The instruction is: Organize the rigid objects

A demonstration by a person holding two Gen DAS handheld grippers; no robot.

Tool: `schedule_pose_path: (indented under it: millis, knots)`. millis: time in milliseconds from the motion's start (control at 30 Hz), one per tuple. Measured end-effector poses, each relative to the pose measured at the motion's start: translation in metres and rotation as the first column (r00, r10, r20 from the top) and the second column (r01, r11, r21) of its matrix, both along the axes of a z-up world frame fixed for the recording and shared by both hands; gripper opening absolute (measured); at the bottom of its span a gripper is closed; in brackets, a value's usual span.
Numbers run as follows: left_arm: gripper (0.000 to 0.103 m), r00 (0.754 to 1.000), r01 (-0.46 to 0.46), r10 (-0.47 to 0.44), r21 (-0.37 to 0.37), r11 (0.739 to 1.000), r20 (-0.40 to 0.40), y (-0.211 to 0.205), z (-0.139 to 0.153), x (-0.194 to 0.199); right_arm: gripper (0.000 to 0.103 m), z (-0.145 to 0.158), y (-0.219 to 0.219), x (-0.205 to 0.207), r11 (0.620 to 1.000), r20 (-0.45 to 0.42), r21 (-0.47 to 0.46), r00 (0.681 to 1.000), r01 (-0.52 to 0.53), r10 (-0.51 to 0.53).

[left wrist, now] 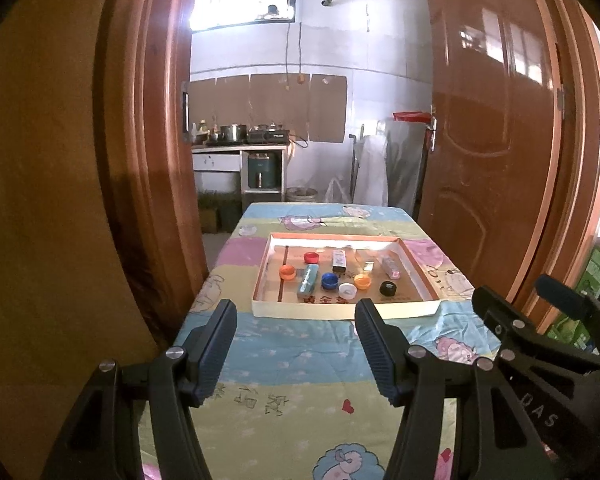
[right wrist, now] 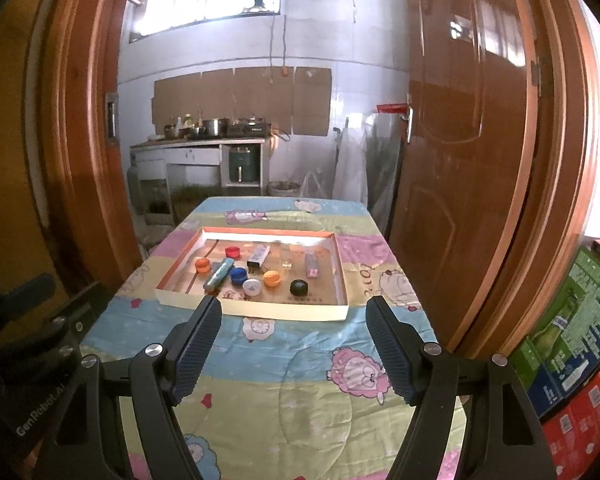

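A shallow cardboard tray lies mid-table and holds several bottle caps: red, orange, blue, white, black. Small boxes lie among them: a teal one, a white-and-black one, a pink one. My left gripper and right gripper hover open and empty over the near table, short of the tray. The right gripper's body shows in the left wrist view.
The table wears a pastel cartoon-sheep cloth. A brown door stands open on the right, its frame close on the left. Stacked printed cartons sit at the right. A kitchen counter lies beyond.
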State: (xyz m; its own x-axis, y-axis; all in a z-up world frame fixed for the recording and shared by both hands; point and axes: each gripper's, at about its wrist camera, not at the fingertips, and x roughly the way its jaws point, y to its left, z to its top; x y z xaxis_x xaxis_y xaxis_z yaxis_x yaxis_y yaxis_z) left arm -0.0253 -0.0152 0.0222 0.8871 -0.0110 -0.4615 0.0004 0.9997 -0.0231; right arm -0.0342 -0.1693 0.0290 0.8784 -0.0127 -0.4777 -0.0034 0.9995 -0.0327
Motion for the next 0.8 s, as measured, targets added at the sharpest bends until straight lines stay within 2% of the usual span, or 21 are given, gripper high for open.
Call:
schedule_pose_path:
  millis: [333, 800]
  knots:
    - [0.061, 1.000, -0.001, 0.001, 0.014, 1.000, 0.028, 0.002, 0.002, -0.011, 0.076, 0.008, 0.000, -0.015, 1.000, 0.035, -0.004, 0.999, 0.005, -0.005]
    - [0.061, 1.000, -0.010, 0.009, 0.018, 1.000, 0.027, 0.003, 0.001, -0.015, 0.076, 0.007, 0.004, -0.020, 1.000, 0.033, -0.004, 0.999, -0.015, 0.015]
